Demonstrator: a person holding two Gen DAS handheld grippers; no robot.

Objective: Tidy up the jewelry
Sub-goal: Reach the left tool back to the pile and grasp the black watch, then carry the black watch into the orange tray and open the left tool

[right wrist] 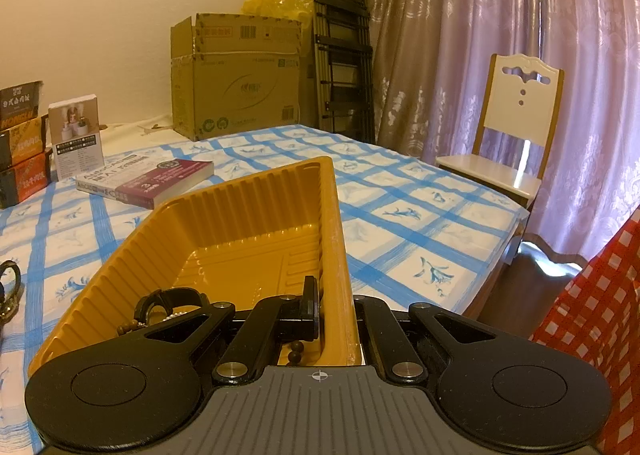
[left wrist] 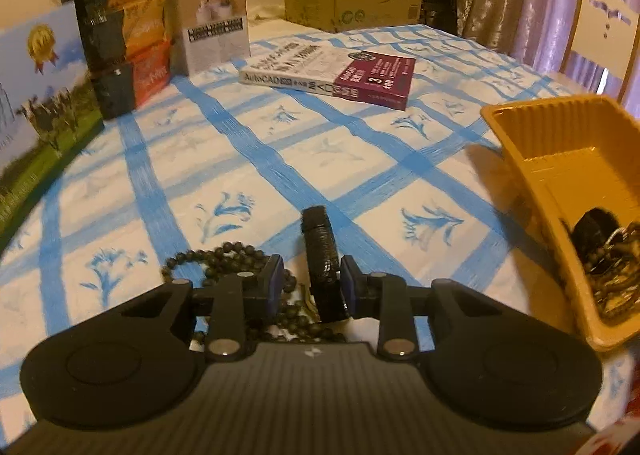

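In the left wrist view my left gripper (left wrist: pixel 312 283) is open low over the table, its jaws on either side of a black ribbed bracelet (left wrist: pixel 320 251). A string of dark beads (left wrist: pixel 224 259) lies under and left of the left finger. The yellow plastic tray (left wrist: pixel 520 143) stands at the right with dark jewelry (left wrist: pixel 604 255) in its near corner. In the right wrist view my right gripper (right wrist: pixel 336 315) is shut on the tray's right wall (right wrist: pixel 332 255). A black bangle (right wrist: pixel 168 301) and beads (right wrist: pixel 296 351) lie inside the tray.
A book (left wrist: pixel 332 75) lies at the table's middle back. Stacked boxes (left wrist: pixel 128 55) and a white box (left wrist: pixel 212 23) stand at back left. A cardboard carton (right wrist: pixel 236 75), a folded ladder (right wrist: pixel 344 35) and a chair (right wrist: pixel 516 127) stand beyond the table.
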